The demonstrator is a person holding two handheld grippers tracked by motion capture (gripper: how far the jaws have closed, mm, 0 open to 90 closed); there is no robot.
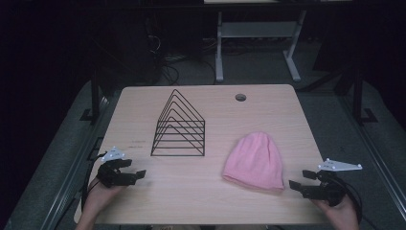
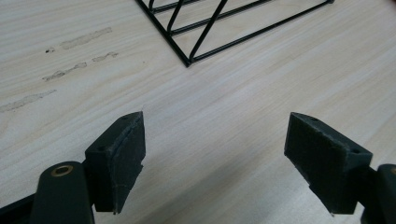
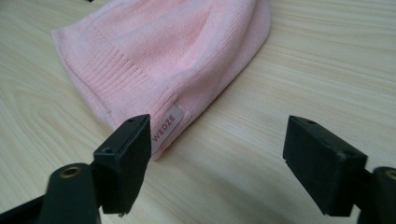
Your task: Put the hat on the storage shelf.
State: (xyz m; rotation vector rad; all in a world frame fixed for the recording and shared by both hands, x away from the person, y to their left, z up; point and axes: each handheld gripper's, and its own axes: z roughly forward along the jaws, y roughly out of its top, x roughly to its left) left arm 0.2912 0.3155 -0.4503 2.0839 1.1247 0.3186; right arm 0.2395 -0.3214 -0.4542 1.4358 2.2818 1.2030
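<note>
A pink knit beanie lies flat on the wooden table, right of centre. Its ribbed hem and a small white label face my right gripper, whose jaws stand wide apart just short of the hem corner. In the high view my right gripper sits at the table's right front, held by a hand. A black wire rack of nested triangles stands left of centre. My left gripper is open at the left front, with bare table between its jaws; the rack's corner lies ahead.
A round cable hole sits near the table's far edge. Faint smudges mark the tabletop left of the rack. Beyond the table are a white desk frame and cables on the dark floor.
</note>
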